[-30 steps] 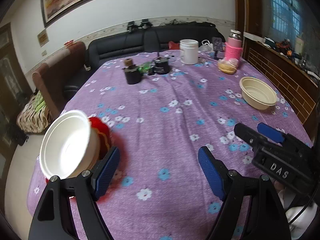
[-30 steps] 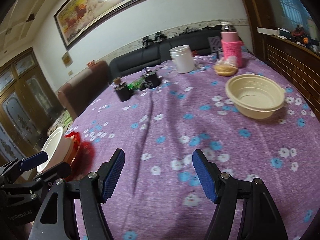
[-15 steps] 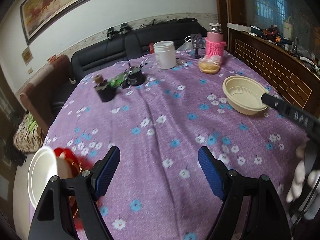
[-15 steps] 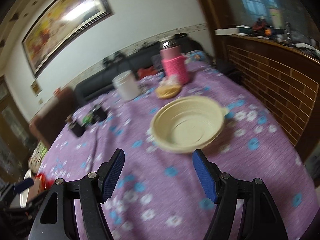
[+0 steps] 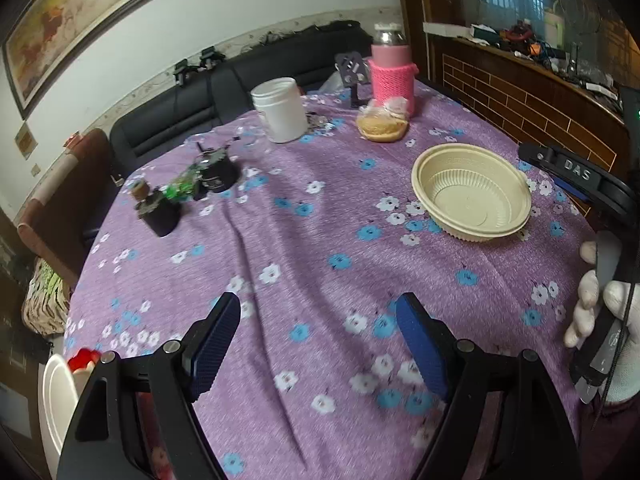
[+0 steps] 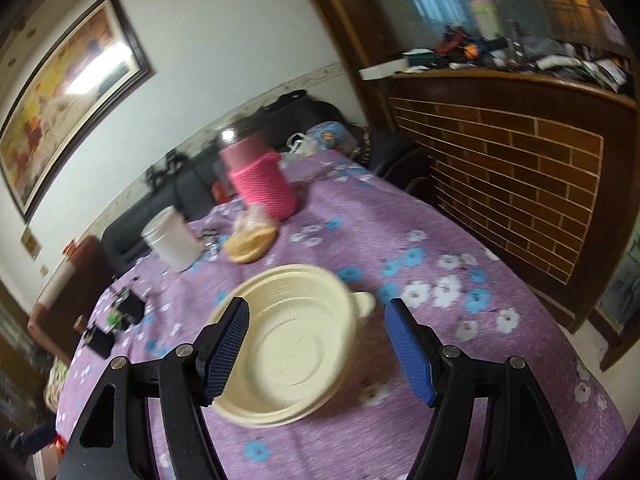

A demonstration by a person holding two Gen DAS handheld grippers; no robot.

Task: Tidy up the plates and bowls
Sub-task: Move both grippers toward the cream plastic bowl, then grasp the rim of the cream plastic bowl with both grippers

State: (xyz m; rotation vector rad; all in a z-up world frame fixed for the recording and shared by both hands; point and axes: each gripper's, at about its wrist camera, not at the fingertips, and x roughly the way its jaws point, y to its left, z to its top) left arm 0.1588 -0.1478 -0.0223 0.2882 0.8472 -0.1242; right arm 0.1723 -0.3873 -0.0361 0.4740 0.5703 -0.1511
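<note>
A cream plastic bowl [image 5: 472, 194] sits on the purple flowered tablecloth at the right side of the table. In the right wrist view the cream bowl [image 6: 292, 352] lies just in front of my open, empty right gripper [image 6: 316, 344], partly between its blue pads. My right gripper also shows at the right edge of the left wrist view [image 5: 576, 176], beside the bowl. My left gripper [image 5: 320, 344] is open and empty over the near tablecloth. A white bowl [image 5: 56, 404] with something red beside it sits at the table's near left edge.
At the far side of the table stand a white jar [image 5: 280, 110], a bottle in a pink knitted sleeve [image 5: 391, 76], a bagged bun [image 5: 382, 126] and small dark jars [image 5: 160, 212]. A brick-pattern wooden ledge [image 6: 520, 172] runs along the right. A black sofa stands behind the table.
Both grippers have swung right. The right gripper has closed in on the cream bowl. The white bowl has slid to the left edge of the left wrist view.
</note>
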